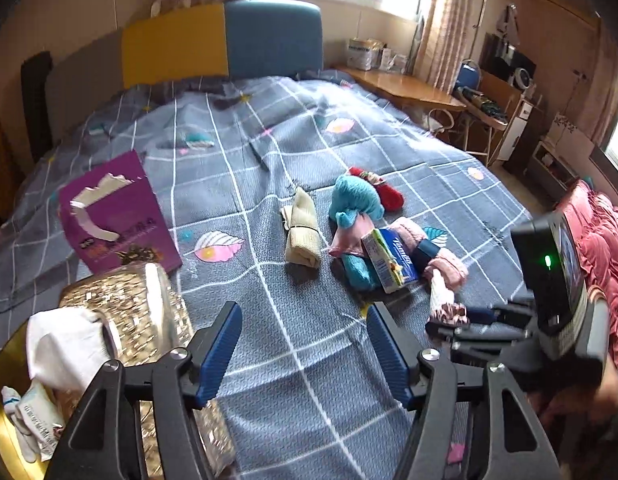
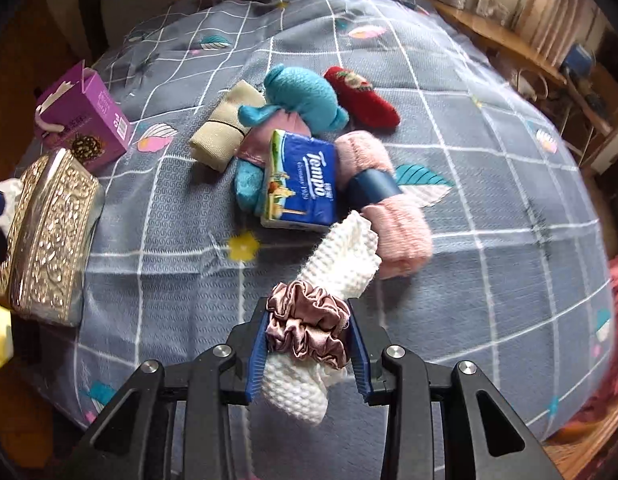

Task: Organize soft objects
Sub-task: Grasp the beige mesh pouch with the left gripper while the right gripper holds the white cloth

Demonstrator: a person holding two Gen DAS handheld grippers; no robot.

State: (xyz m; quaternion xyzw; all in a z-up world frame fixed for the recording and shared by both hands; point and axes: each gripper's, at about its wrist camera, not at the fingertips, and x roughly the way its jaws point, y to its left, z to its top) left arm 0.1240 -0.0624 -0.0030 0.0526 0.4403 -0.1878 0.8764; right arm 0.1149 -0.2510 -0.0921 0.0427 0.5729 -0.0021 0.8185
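The right gripper [image 2: 309, 344] is clamped on a rolled white waffle-knit cloth [image 2: 341, 256] bound by a mauve satin scrunchie [image 2: 307, 330], lifted just over the grey checked bedspread [image 2: 489, 240] beside a pink fluffy roll [image 2: 385, 208] and a blue tissue pack [image 2: 305, 184]. The left gripper [image 1: 305, 344] hangs spread and empty above the bedspread, near its edge. An embossed silver box [image 1: 149, 320] sits just beside it.

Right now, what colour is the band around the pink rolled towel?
Dark blue band around the pink rolled towel, clearest in the right wrist view.

Purple box [image 2: 83, 110] at 10 o'clock on bed [image 2: 489, 240]; silver embossed case [image 2: 49, 236] at 9; wooden desk [image 1: 409, 84] at 1
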